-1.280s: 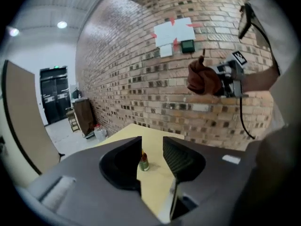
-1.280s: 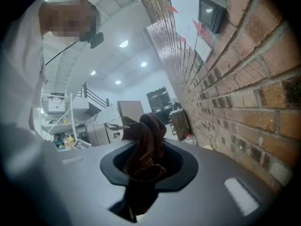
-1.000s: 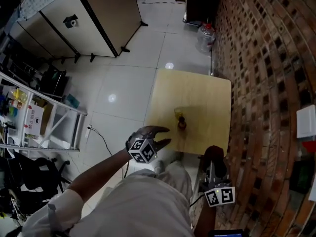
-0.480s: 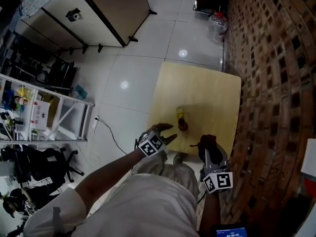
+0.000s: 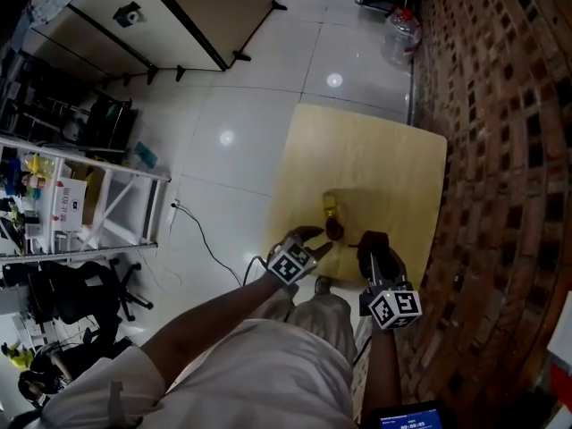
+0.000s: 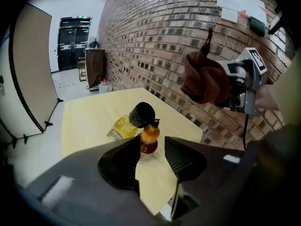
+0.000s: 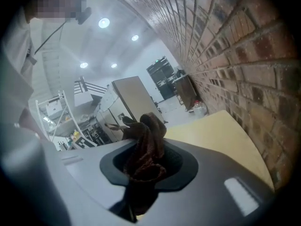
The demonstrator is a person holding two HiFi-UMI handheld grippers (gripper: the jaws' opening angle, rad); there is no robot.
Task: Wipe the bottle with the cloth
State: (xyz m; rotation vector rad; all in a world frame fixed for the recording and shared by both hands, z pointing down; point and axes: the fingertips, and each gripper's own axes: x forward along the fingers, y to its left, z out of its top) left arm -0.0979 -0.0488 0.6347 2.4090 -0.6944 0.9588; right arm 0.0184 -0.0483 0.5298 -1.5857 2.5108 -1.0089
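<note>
Both grippers have dropped in towards the bottle (image 5: 335,230), which stands on the table (image 5: 384,164) with a yellow thing (image 6: 121,127) lying just behind it. The left gripper (image 6: 153,158), about half open and empty, now frames the bottle without touching it. The right gripper (image 7: 146,166), just right of the bottle, stays clamped on the brown cloth (image 7: 143,145). Wiping looks imminent.
</note>
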